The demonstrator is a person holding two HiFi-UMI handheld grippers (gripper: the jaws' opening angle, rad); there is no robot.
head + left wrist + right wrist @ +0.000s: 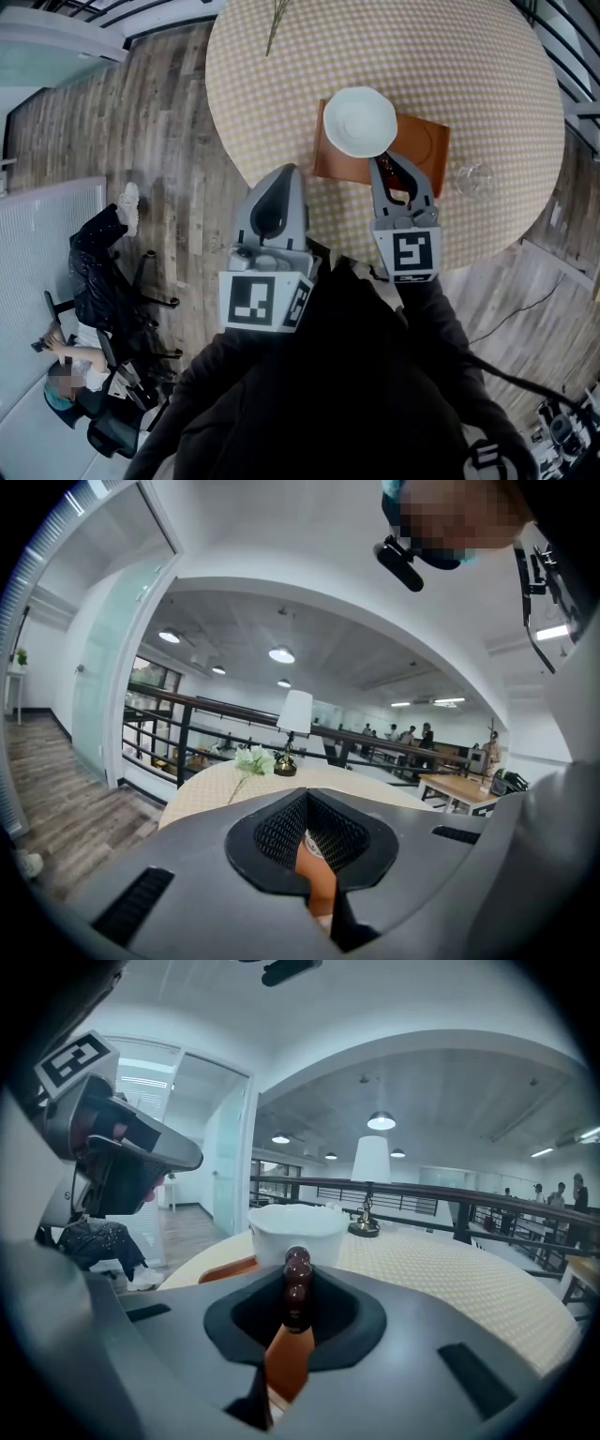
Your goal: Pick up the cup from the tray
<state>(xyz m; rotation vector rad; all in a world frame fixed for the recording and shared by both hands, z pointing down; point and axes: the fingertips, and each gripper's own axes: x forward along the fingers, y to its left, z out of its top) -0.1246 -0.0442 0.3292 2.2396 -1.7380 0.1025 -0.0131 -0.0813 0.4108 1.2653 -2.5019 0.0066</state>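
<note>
- White cup (360, 122) stands on the brown tray (427, 145)
- Right gripper (391, 173) pinches the cup's dark beaded handle (296, 1283); confirm a firm hold, then lift straight up, keeping it level
- Left gripper (284, 178): jaws pressed together, empty; keep it clear

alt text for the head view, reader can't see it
Seen from above, the right gripper has its tongs closed on the dark handle of a white cup that stands on a brown tray on a round checked table. The left gripper hangs beside it, tongs shut and empty, apart from the tray.
</note>
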